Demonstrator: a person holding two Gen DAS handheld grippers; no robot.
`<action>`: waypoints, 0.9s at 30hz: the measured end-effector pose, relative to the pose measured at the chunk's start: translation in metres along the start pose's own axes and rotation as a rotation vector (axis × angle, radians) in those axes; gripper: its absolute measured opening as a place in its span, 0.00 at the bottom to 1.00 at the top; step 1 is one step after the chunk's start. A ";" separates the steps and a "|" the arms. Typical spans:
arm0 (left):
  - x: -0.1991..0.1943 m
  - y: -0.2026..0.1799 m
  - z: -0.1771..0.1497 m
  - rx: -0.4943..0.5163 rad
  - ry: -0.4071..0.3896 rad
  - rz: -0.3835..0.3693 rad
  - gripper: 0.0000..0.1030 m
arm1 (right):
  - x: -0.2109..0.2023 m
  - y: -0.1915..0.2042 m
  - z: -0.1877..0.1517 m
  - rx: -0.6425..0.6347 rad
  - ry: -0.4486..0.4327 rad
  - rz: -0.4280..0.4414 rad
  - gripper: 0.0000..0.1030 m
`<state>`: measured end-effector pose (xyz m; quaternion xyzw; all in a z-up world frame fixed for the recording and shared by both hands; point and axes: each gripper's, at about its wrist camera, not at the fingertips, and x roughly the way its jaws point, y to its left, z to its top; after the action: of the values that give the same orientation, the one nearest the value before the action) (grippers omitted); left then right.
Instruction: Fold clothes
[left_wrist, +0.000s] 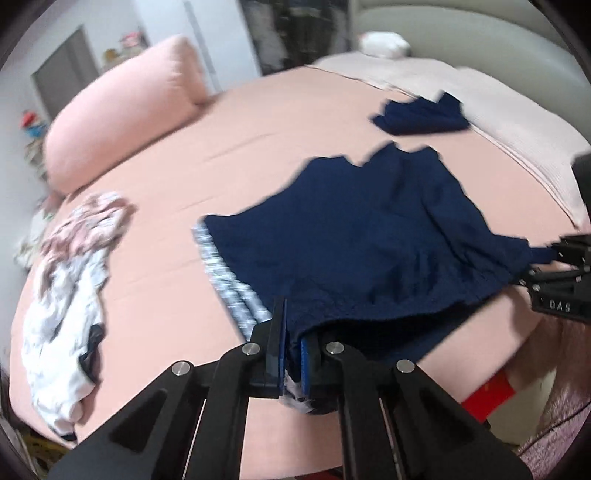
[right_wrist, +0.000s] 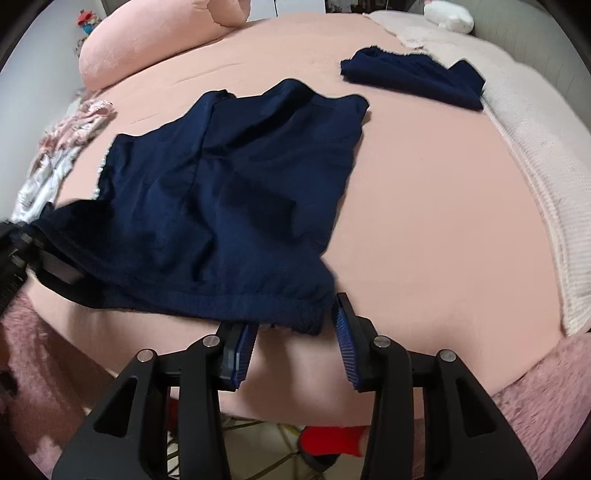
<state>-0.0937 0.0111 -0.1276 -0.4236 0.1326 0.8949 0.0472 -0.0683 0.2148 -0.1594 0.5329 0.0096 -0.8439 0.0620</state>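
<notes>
Pink-sheeted bed (right_wrist: 424, 184), pillow (left_wrist: 125, 110) at the far side. Left gripper (left_wrist: 293, 349): jaws pinched on the waistband corner of navy shorts (right_wrist: 229, 192). Right gripper (right_wrist: 295, 332): jaws spread about the other corner, not gripping. Shorts lay flat near the bed's edge; folded navy garment (right_wrist: 413, 79) beyond, crumpled floral clothes (left_wrist: 74, 266) aside. Judged mid-fold or smoothing; next called for closing the right.

The navy shorts (right_wrist: 229, 192) are showing as thin, smooth cloth with a faint sheen, their waistband gathered and slightly ribbed. The sheet (right_wrist: 424, 206) beneath is looking like matt pink cotton — even and soft. The blanket (right_wrist: 535, 177) is reading as pale waffle-textured knit. The right gripper (right_wrist: 295, 347) is appearing as matt black plastic with bright metal pins, its pads (right_wrist: 345, 339) ridged blue rubber — the left gripper (left_wrist: 293, 347) likewise.
</notes>
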 end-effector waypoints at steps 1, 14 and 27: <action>-0.002 0.008 -0.002 -0.025 0.003 0.020 0.06 | 0.001 0.001 0.000 -0.009 0.000 -0.014 0.40; 0.022 0.028 -0.046 -0.113 0.295 -0.132 0.34 | -0.007 0.003 -0.002 -0.070 0.035 -0.010 0.45; 0.031 0.061 -0.033 -0.347 0.240 -0.312 0.20 | 0.009 -0.017 0.003 0.044 0.081 0.113 0.45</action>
<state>-0.1008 -0.0580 -0.1593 -0.5437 -0.0850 0.8295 0.0953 -0.0765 0.2304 -0.1667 0.5677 -0.0363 -0.8166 0.0973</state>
